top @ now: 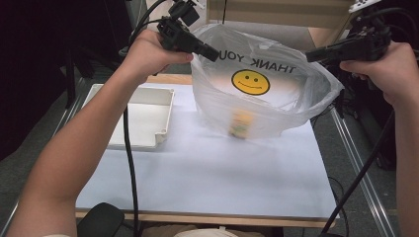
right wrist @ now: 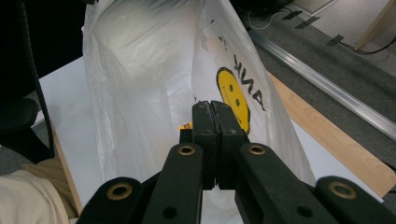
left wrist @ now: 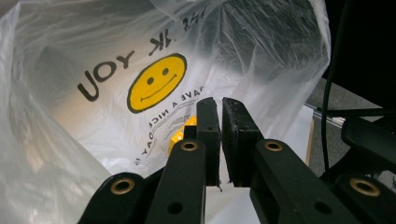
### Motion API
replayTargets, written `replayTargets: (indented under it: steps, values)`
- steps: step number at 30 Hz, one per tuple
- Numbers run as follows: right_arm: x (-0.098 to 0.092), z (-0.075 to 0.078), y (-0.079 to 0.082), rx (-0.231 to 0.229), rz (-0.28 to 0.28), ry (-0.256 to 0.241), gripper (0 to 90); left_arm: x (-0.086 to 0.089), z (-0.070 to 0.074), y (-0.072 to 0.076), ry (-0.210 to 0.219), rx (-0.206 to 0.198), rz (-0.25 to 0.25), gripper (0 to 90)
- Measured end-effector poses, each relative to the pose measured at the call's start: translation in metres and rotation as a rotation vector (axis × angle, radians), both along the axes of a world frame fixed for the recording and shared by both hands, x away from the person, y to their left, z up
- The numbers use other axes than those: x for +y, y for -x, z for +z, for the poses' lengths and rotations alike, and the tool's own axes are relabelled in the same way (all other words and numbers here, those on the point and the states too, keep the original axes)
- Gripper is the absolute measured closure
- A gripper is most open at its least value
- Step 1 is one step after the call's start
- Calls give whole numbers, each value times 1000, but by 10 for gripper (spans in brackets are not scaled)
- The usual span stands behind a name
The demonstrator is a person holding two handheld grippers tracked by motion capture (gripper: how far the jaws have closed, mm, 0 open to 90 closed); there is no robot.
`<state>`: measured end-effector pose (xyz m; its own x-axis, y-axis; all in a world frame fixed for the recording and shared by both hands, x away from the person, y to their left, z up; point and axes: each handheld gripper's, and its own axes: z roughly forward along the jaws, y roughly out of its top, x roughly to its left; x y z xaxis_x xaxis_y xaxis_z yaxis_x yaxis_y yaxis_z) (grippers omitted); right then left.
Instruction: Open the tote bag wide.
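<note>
A thin, see-through plastic bag (top: 276,106) with a yellow smiley face (top: 250,82) and "THANK YOU" lettering hangs spread open above the white table (top: 207,173). My left gripper (top: 213,53) is shut on the bag's left rim and my right gripper (top: 310,57) is shut on its right rim. A small yellow object (top: 240,124), blurred by the film, lies at the bag's bottom. In the left gripper view the jaws (left wrist: 220,105) are pressed together in front of the bag (left wrist: 93,93), with the yellow object (left wrist: 179,138) beyond. In the right gripper view the jaws (right wrist: 215,106) are closed against the bag (right wrist: 140,84).
A shallow white tray (top: 133,116) sits on the table's left side. A black rounded object (top: 101,219) lies at the near left edge. Cables trail from both grippers across the front of the table. Metal rails (top: 356,153) run along the table's right side.
</note>
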<state>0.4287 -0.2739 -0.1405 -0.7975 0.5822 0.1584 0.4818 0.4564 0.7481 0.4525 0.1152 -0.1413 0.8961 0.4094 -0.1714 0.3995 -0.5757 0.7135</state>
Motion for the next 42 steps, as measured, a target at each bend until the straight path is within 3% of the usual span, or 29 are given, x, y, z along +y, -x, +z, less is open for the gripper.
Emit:
replayTargets:
  steps: [3, 6, 8, 10, 20, 26, 31, 42]
  values:
    - [9, -1, -4, 2, 7, 8, 900, -5, 1, -4, -10, -6, -2, 869]
    - [22, -2, -7, 0, 21, 10, 900, -12, 3, -10, 4, 19, -1, 858]
    - [33, -3, -9, -13, 41, 4, 900, -16, 5, -11, 0, 4, -1, 866]
    - [46, -3, -15, 3, 57, 18, 900, -22, 8, -13, -10, -5, -2, 869]
    - [72, -11, -26, 12, 69, 41, 900, -50, 11, -24, -38, -9, -1, 882]
    - [83, -23, -33, 19, 67, 51, 900, -60, -5, -37, -28, 4, 16, 900]
    - [84, -36, -37, 32, 56, 45, 900, -60, -21, -42, -61, 4, 46, 900]
    - [73, -53, -44, 56, 11, 46, 900, -55, -51, -50, -46, 32, 57, 900]
